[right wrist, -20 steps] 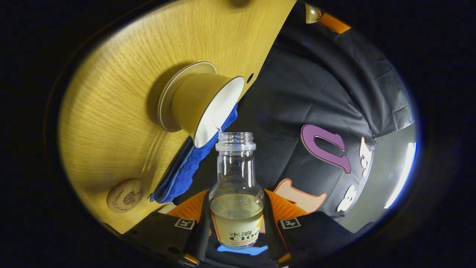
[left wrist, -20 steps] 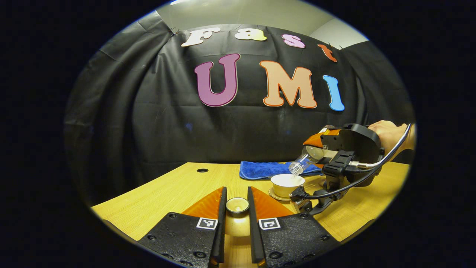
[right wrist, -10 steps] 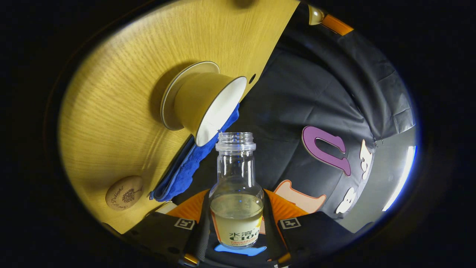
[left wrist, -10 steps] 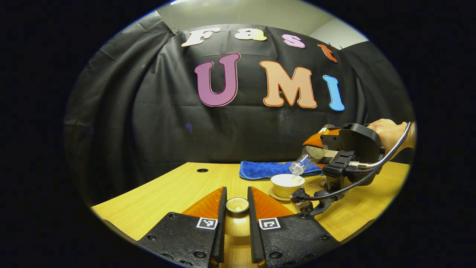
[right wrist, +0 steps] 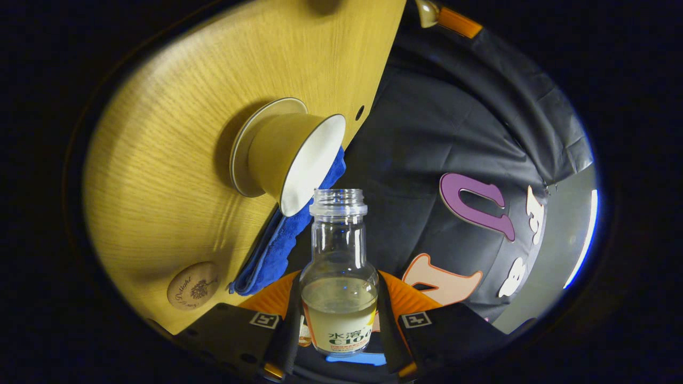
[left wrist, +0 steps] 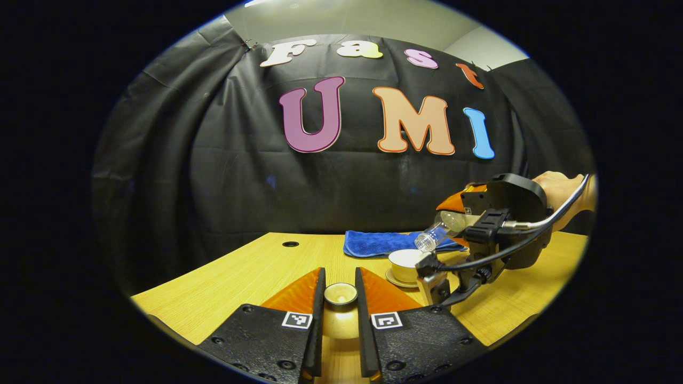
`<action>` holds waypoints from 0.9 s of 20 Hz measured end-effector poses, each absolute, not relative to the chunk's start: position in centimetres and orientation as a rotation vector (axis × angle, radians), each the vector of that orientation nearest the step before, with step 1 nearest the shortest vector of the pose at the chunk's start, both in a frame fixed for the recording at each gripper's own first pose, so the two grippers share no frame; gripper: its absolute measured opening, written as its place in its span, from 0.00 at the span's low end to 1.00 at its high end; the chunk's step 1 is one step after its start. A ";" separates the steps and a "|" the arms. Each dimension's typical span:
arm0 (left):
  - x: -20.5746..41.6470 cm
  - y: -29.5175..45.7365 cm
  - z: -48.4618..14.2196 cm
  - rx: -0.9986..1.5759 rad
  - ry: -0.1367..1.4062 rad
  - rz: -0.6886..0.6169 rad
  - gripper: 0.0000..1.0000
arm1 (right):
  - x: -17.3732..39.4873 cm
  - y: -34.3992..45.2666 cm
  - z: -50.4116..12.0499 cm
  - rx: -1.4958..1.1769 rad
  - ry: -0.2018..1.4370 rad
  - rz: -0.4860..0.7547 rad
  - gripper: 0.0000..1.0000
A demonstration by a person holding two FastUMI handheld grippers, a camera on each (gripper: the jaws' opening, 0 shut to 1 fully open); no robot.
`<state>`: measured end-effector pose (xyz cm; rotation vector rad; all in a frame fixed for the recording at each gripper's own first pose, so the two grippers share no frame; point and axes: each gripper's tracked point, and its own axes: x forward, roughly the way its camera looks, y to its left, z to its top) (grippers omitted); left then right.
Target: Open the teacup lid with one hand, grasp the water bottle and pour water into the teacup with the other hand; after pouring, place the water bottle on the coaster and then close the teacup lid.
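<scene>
**Bottle tipped at the teacup, lid held off to the side**

Taking the teacup as the landmark: to its left in the left gripper view, nearer the camera, the left gripper has its two fingers pressed against the sides of the small round teacup lid, which sits glossy and pale between them above the wooden table. Behind the cup lies a folded blue cloth. The cup itself is a cream bowl with a white inside, standing open on a matching saucer. Just above and to the right of its rim hangs the mouth of the water bottle, tilted down toward the cup and held by the right gripper, with a hand behind it.

In the right gripper view the bottle is clear glass with a threaded neck, uncapped, with liquid in its lower part and a paper label; both fingers clamp its body. Its mouth sits just beside the cup's rim; whether water is running is hard to tell. Farther from the cup, a round wooden coaster lies on the table.
</scene>
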<state>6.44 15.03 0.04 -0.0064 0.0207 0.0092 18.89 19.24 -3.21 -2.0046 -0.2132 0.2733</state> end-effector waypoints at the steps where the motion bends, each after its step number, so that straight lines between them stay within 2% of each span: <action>1: 6.6 15.0 0.0 -0.004 0.020 0.009 0.25 | 18.7 19.2 -3.1 -1.968 -0.198 0.275 0.68; 9: 6.6 15.2 0.1 -0.001 0.018 0.010 0.21 | 18.3 17.8 -1.8 -1.511 -0.022 0.309 0.66; 12: 6.6 14.8 0.0 -0.002 0.019 0.002 0.21 | 18.5 15.8 -0.3 -1.213 0.050 0.303 0.70; 14: 6.5 14.7 0.1 0.000 0.016 -0.006 0.19 | 19.1 13.8 1.3 -1.014 0.068 0.268 0.66; 18: 6.7 14.7 0.0 0.001 0.016 -0.006 0.19 | 19.8 8.2 2.7 -0.594 0.116 0.207 0.66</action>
